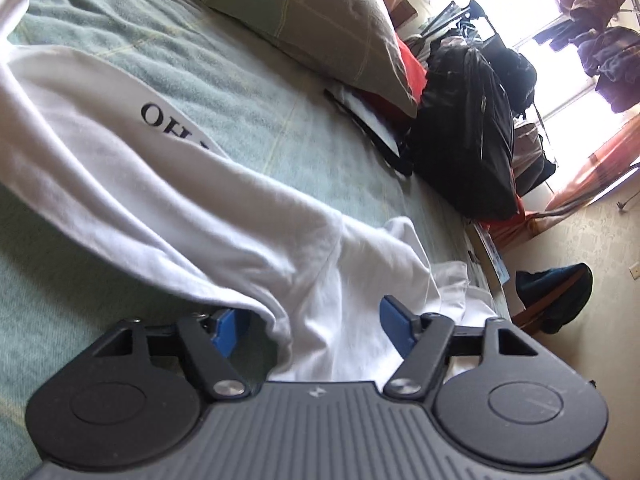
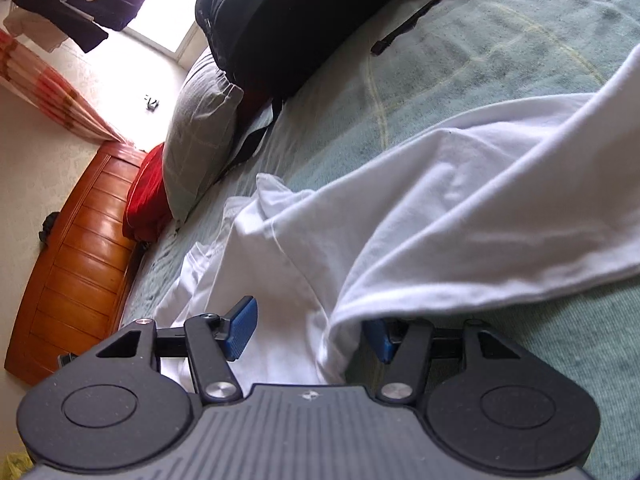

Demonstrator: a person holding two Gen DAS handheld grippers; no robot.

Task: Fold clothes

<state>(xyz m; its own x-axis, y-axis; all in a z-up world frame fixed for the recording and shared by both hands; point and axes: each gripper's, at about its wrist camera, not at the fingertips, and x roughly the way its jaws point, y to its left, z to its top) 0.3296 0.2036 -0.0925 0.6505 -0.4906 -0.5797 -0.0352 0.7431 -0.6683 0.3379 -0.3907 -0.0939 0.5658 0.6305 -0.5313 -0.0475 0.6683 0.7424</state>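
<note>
One bed (image 1: 248, 92) fills both views, covered with a pale green terry-textured blanket crossed by thin yellow lines. Across it lies one white T-shirt (image 1: 132, 184) of soft, wrinkled cotton knit, printed with dark serif letters that read "OH"; its body stretches in long folds from the far side toward the cameras, and its bunched end sits right in front of both tools. One black backpack (image 1: 468, 132) of smooth synthetic fabric leans at the bed's edge beside one plump grey pillow (image 1: 320, 20) with a faint check pattern. One red cushion (image 2: 146, 200) lies wedged under that pillow, next to a glossy orange-brown slatted wooden board (image 2: 76, 264). One dark slipper (image 1: 556, 296) rests on the cream floor.

The left tool (image 1: 314, 326) has its two blue ribbed pads wide apart; white cloth lies between them and drapes over one pad, with no grip on it. The right tool (image 2: 310, 332) is likewise spread wide, the shirt's hem covering part of one blue pad, the fabric loose between the fingers and not pinched.
</note>
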